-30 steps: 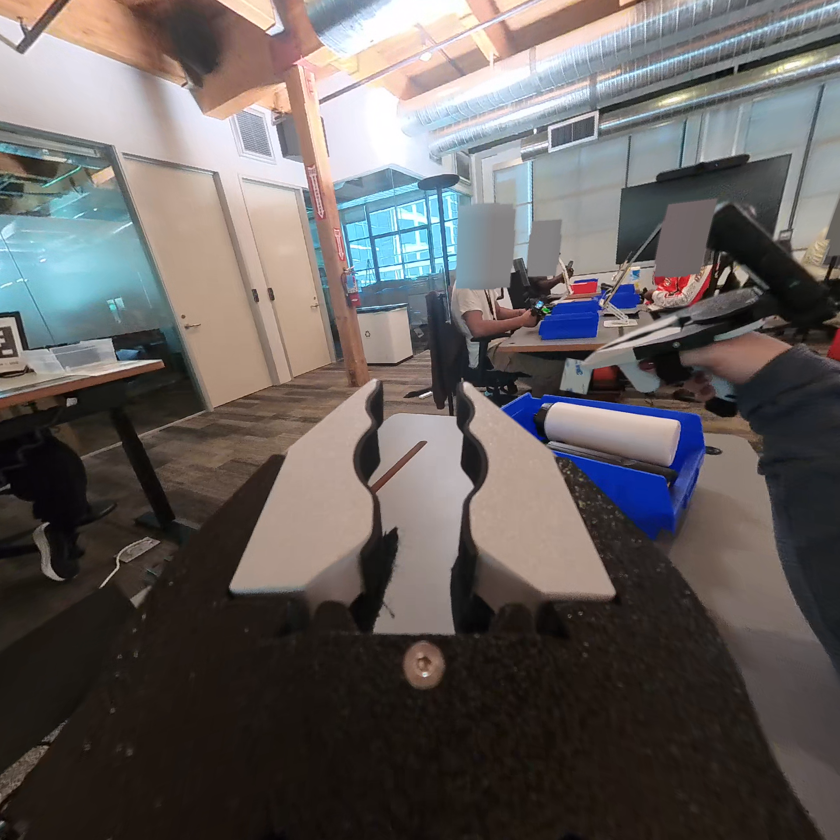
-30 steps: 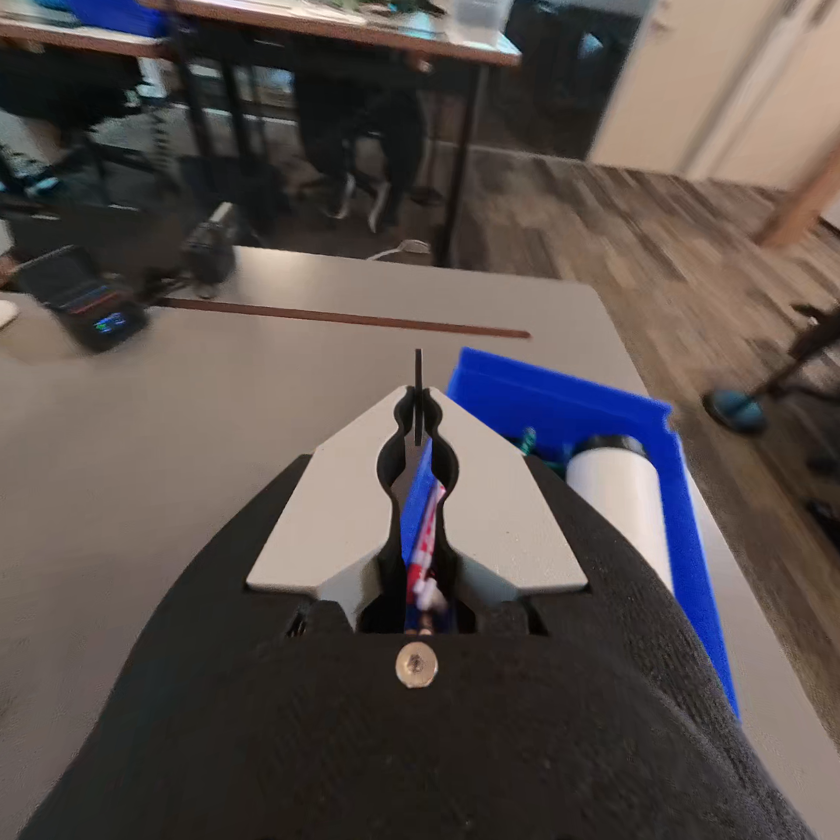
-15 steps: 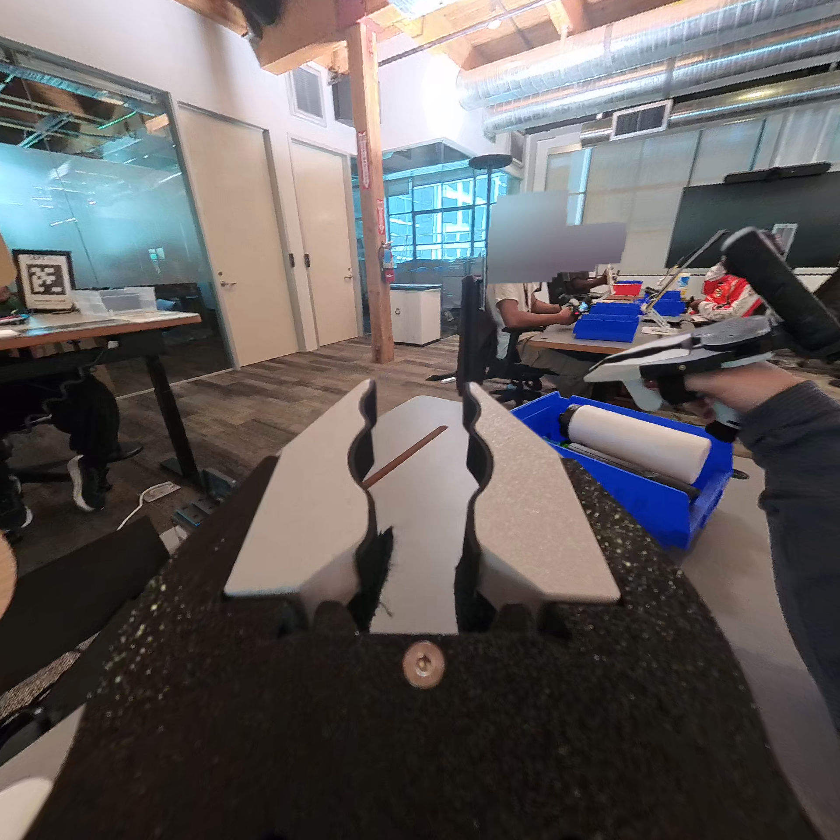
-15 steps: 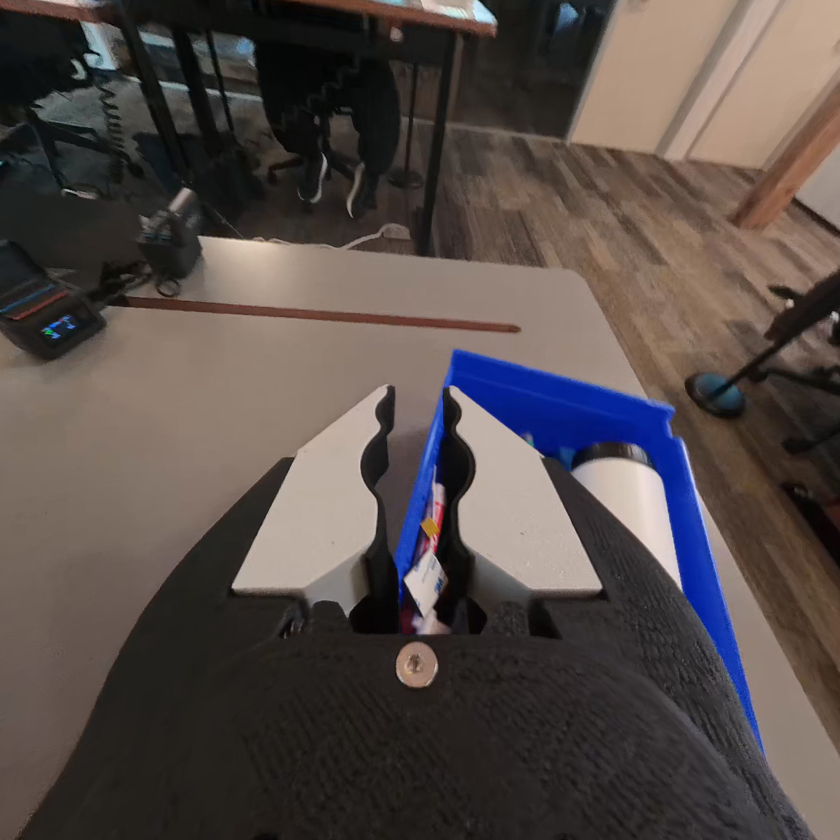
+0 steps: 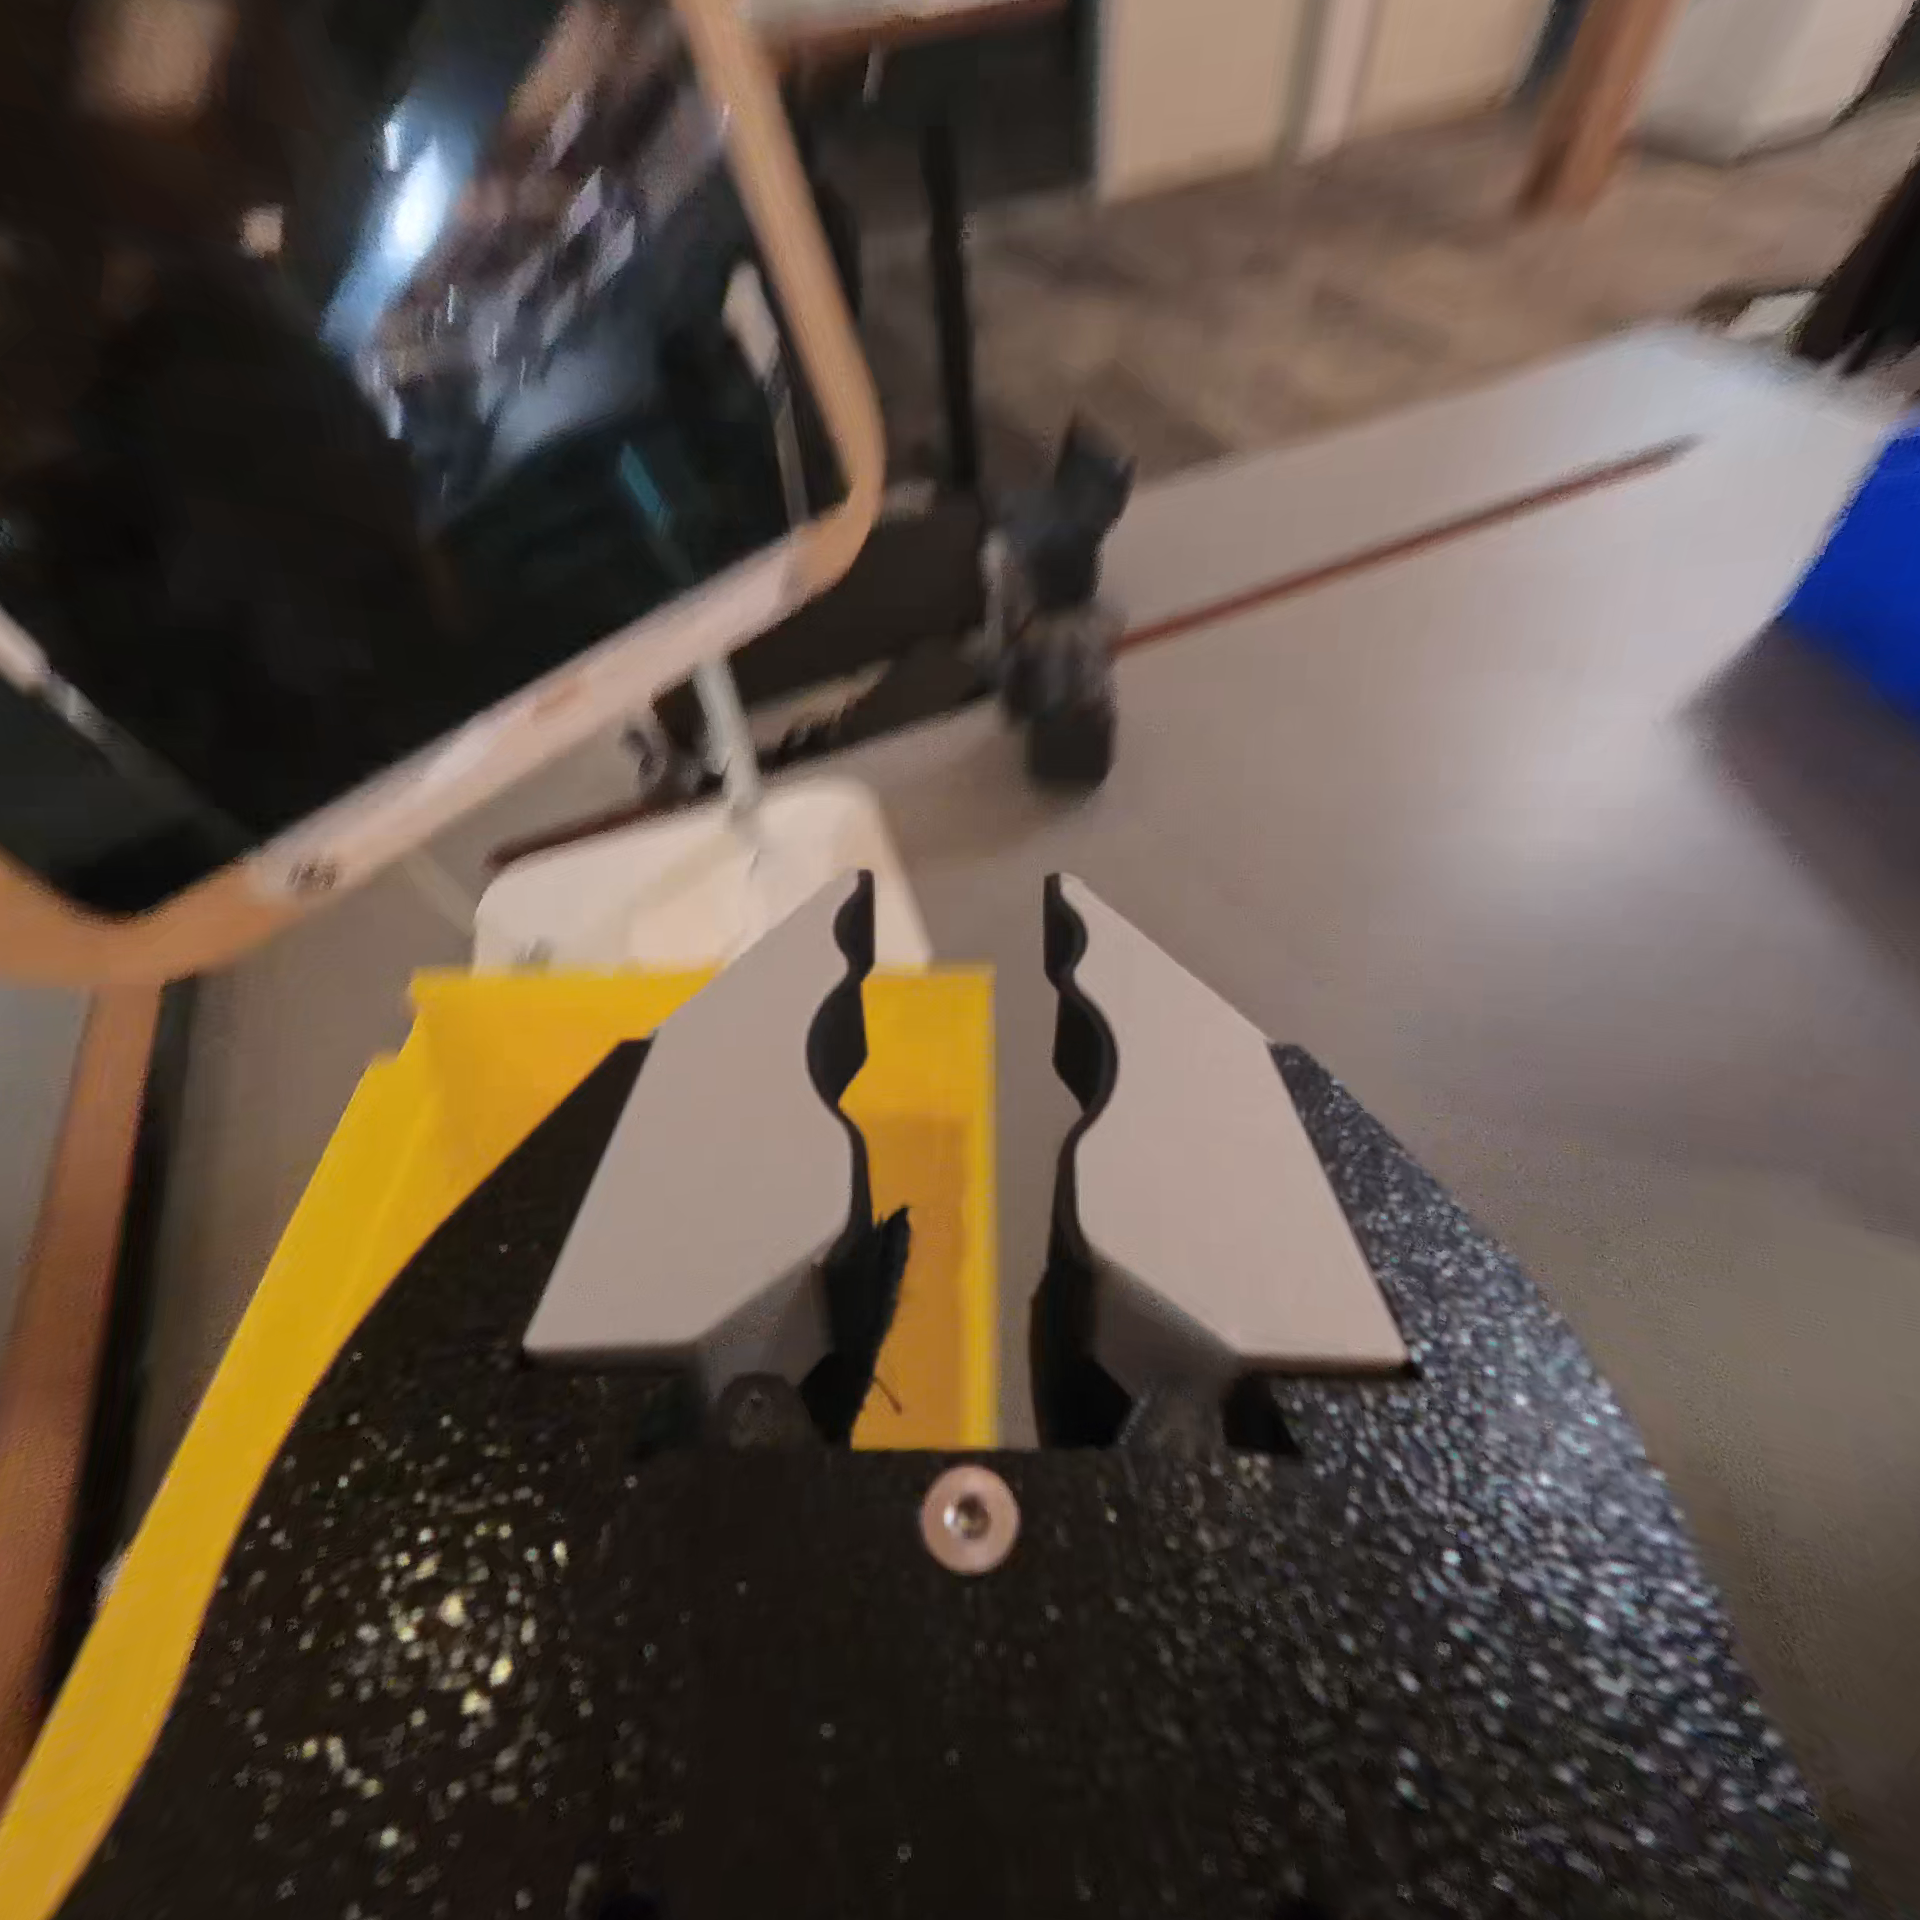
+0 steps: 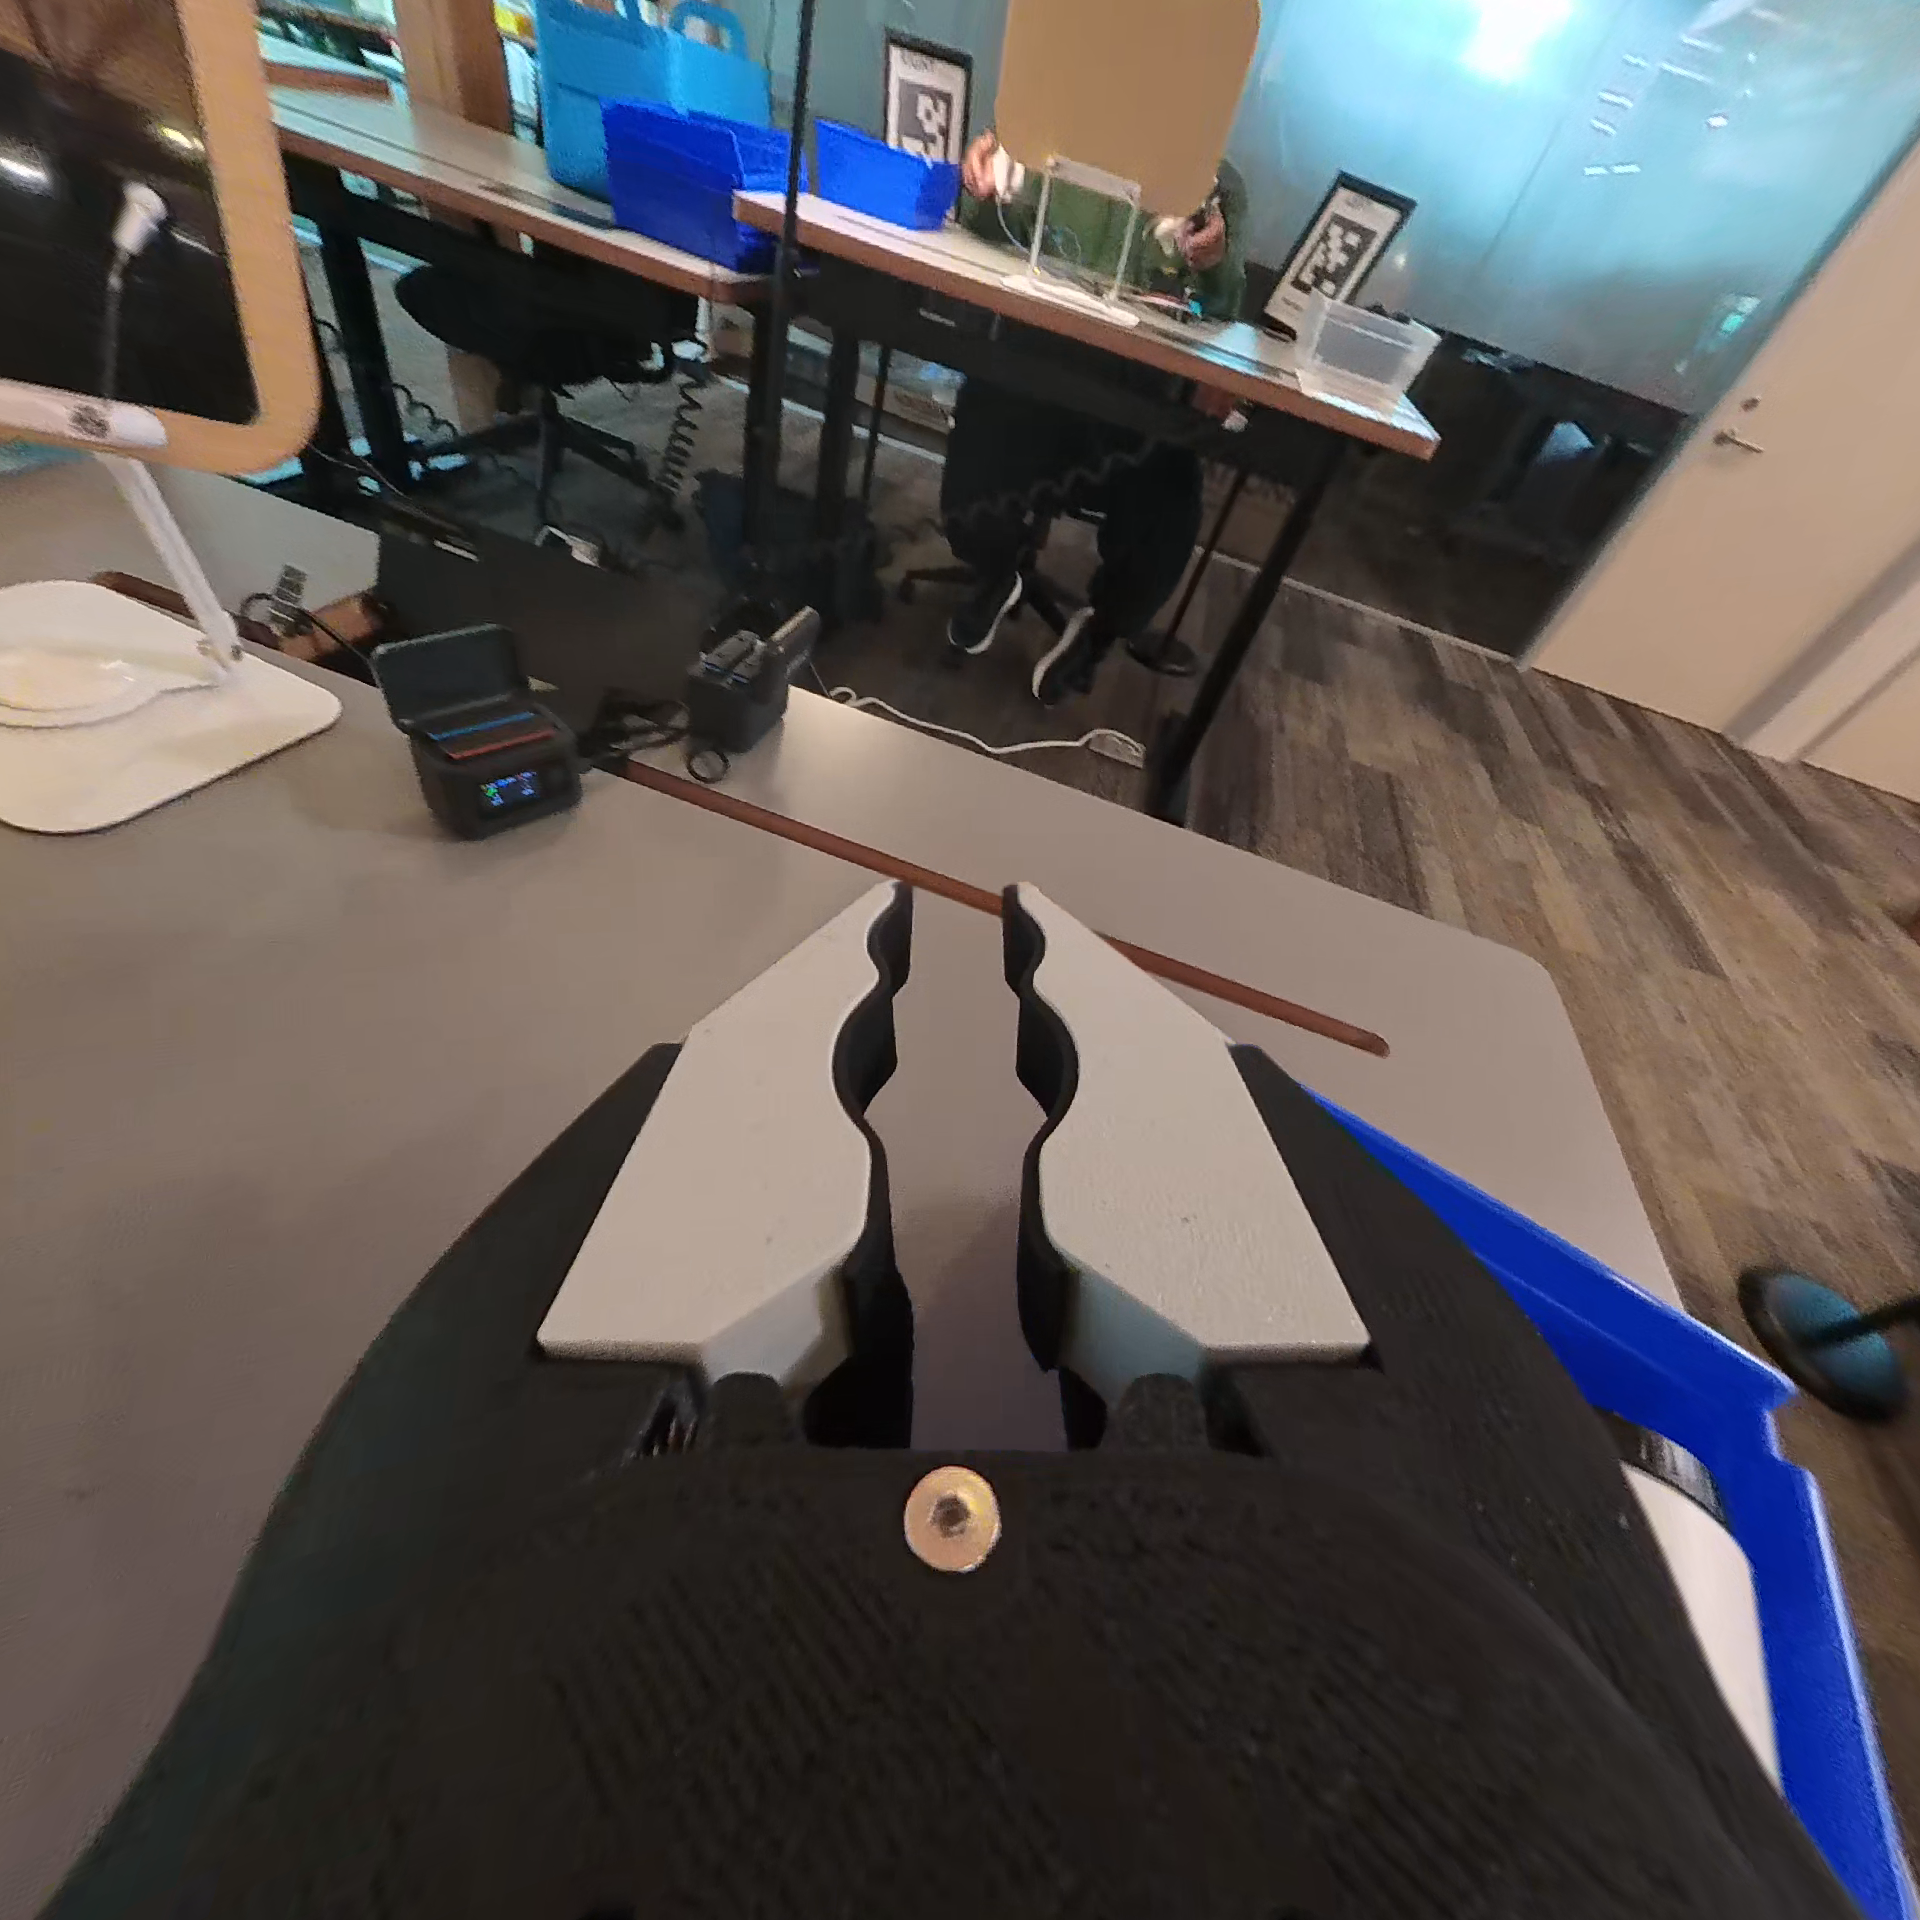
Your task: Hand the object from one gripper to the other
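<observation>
Left view motion-blurred; yellow bin point(image 5: 478, 1049) part-hidden by left tool point(image 5: 958, 909).

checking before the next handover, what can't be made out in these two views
- Left wrist view: the yellow bin floor is mostly hidden by the open left tongs; its contents cannot be told.
- Left wrist view: motion blur smears the small black device and the blue bin, which the right edge also cuts off.
- Right wrist view: the blue bin and white cylinder are largely covered by the open right tongs.

Left view motion-blurred, right sharp, wide-angle
</observation>
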